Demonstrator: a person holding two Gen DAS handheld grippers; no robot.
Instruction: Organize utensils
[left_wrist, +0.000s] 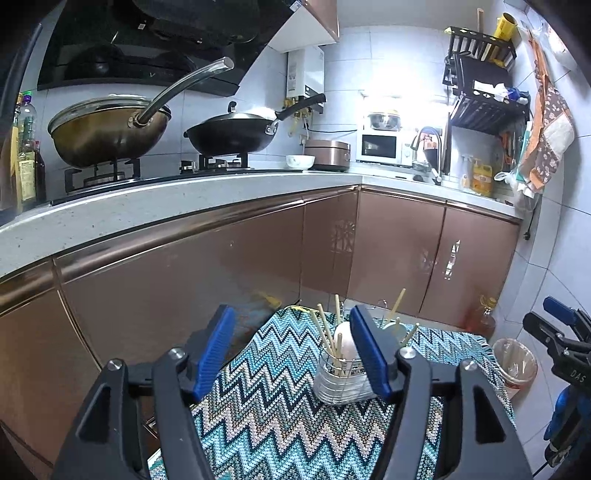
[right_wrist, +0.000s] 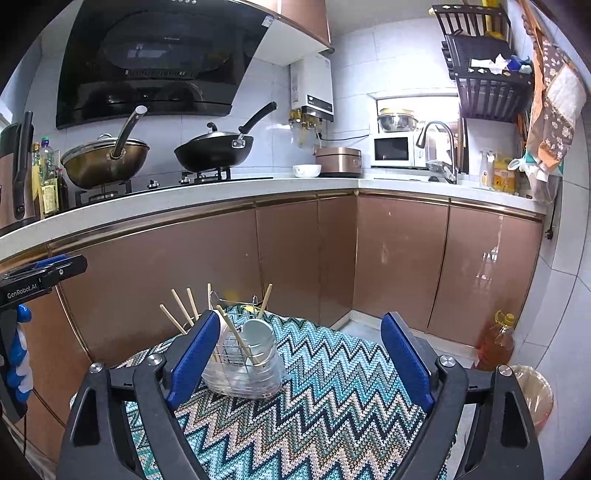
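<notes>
Both claws hang over the bench, which is covered by a teal, black and beige zigzag-knit cloth (right_wrist: 332, 398), and both stand spread wide with nothing between their blue pads.

Nearest the right claw (right_wrist: 301, 354), just ahead of its left pad, sits the clear ribbed plastic utensil holder with a wire frame (right_wrist: 243, 373). Pale wooden chopsticks (right_wrist: 236, 332) lean out of it at scattered angles, and a white ceramic spoon (right_wrist: 258, 332) stands bowl-up among them. From the left claw (left_wrist: 293, 350) the same holder (left_wrist: 340, 380) lies ahead and partly behind its right pad. No loose utensil shows on the cloth in either view, so the sorting looks largely done; what remains is probably tidying the splayed sticks or shifting the holder.

To do that well, the right claw should swing left until the holder sits centred between its pads, then come down below the stick tips and close on the holder's body, not on the sticks, which would scatter. The holder looks light and top-heavy, so a low, gentle squeeze is wise, with the left claw steadying the far side.

Beyond the bench stand copper-brown cabinet doors (right_wrist: 295, 251), and farther off a pale counter with a black wok (right_wrist: 212, 151).
</notes>
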